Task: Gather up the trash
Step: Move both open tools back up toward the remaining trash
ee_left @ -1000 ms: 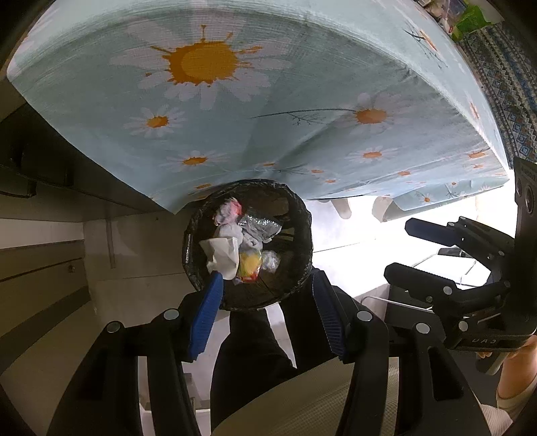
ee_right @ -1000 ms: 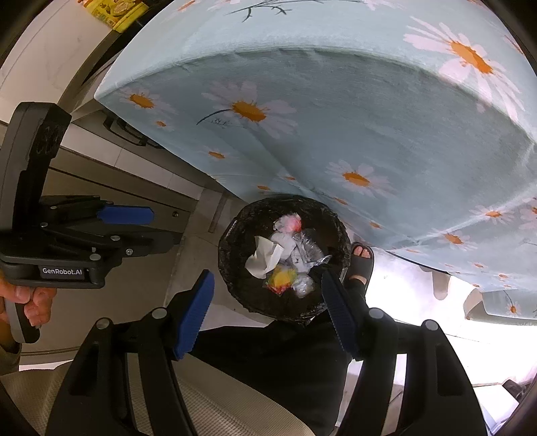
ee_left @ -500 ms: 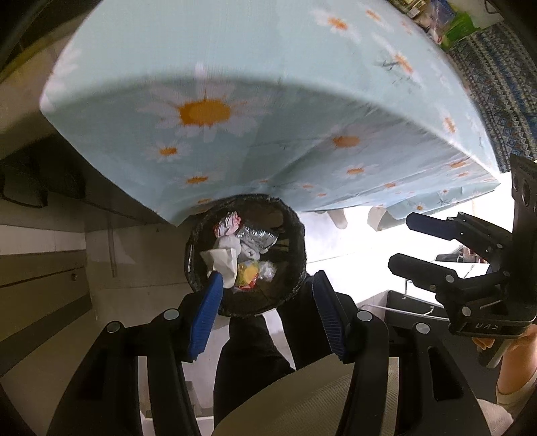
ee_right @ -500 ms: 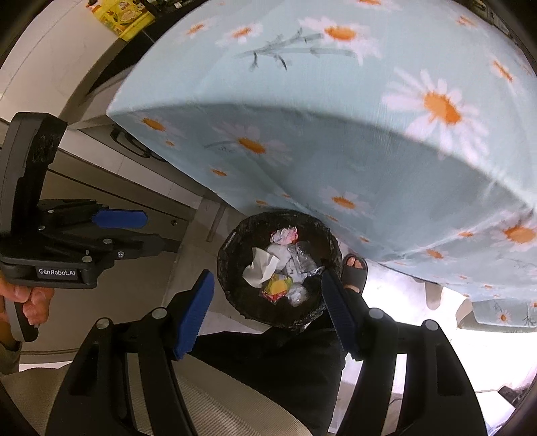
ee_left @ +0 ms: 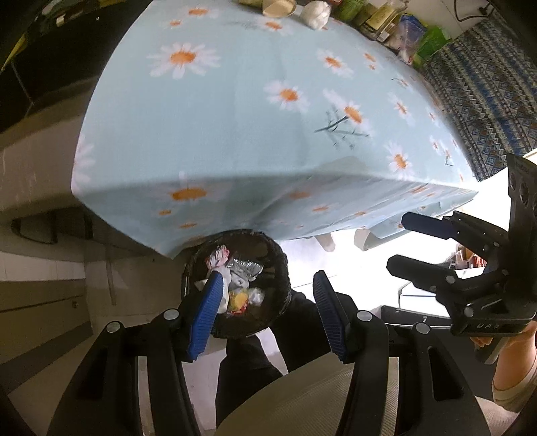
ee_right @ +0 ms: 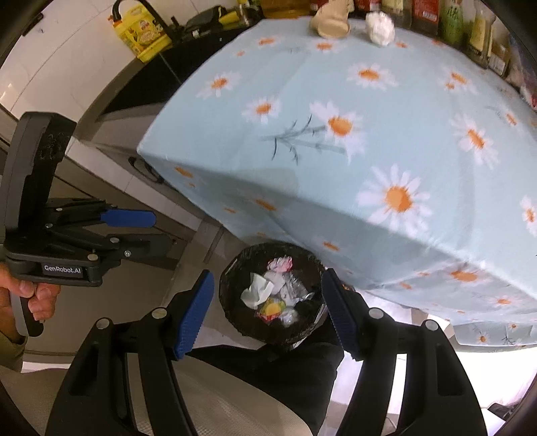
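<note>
Two views, L wrist first
L hand-held gripper (ee_left: 265, 312): jaws partly apart, nothing between.
Bin (ee_left: 278, 265): on floor below table (ee_left: 235, 117) edge; trash (ee_left: 240, 295) inside.
R wrist view
R hand-held gripper (ee_right: 268, 312): jaws partly apart, empty.
Paper ball (ee_right: 380, 22): on table, far edge, beside tan wad (ee_right: 330, 20).

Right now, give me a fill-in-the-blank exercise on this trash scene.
1. The black trash bin stands on the ____.
2. The tablecloth is printed with ____.
3. The left gripper and right gripper both hold ____.
4. The crumpled white paper ball lies on the ____.

Missing words: floor; daisies; nothing; table
</note>
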`<state>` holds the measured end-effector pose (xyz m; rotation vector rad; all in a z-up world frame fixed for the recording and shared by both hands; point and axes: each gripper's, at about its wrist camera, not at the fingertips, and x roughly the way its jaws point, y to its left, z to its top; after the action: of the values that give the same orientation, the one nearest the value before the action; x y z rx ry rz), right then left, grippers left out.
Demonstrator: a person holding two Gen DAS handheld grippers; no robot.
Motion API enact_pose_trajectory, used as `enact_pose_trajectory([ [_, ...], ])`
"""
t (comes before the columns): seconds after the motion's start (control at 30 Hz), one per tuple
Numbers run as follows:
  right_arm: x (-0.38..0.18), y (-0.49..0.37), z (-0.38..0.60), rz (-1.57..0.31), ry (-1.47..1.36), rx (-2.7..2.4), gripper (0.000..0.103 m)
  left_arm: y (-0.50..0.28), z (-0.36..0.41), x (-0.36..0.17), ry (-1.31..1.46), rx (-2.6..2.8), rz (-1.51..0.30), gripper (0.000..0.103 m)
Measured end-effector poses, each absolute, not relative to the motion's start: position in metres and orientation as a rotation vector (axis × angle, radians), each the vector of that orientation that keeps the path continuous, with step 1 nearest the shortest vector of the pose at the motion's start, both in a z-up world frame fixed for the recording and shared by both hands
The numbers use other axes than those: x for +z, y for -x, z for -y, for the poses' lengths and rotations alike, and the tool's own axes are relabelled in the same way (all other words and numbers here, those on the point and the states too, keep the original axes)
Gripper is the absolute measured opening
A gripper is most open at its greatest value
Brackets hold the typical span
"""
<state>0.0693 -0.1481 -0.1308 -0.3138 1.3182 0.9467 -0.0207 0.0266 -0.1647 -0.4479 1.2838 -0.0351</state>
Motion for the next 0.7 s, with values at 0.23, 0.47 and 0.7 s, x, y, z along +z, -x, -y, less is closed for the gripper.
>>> enact_pose_trajectory([
  [0.23,-0.098,-0.092,0.153,-1.230,0.283,0.922,0.066,0.008,-0.029,-0.137,0.423,-0.045,-1.220,0.054],
  [0.47,-0.079,-0.131,0.161,-1.168,0.236,0.884,0.066,-0.015,-0.033,-0.116,0.410,-0.023,-1.173,0.054],
  [0.7,-0.072,-0.173,0.160,-1.138,0.197,0.871,0.066,-0.043,-0.040,-0.097,0.420,0.011,-1.133,0.054],
])
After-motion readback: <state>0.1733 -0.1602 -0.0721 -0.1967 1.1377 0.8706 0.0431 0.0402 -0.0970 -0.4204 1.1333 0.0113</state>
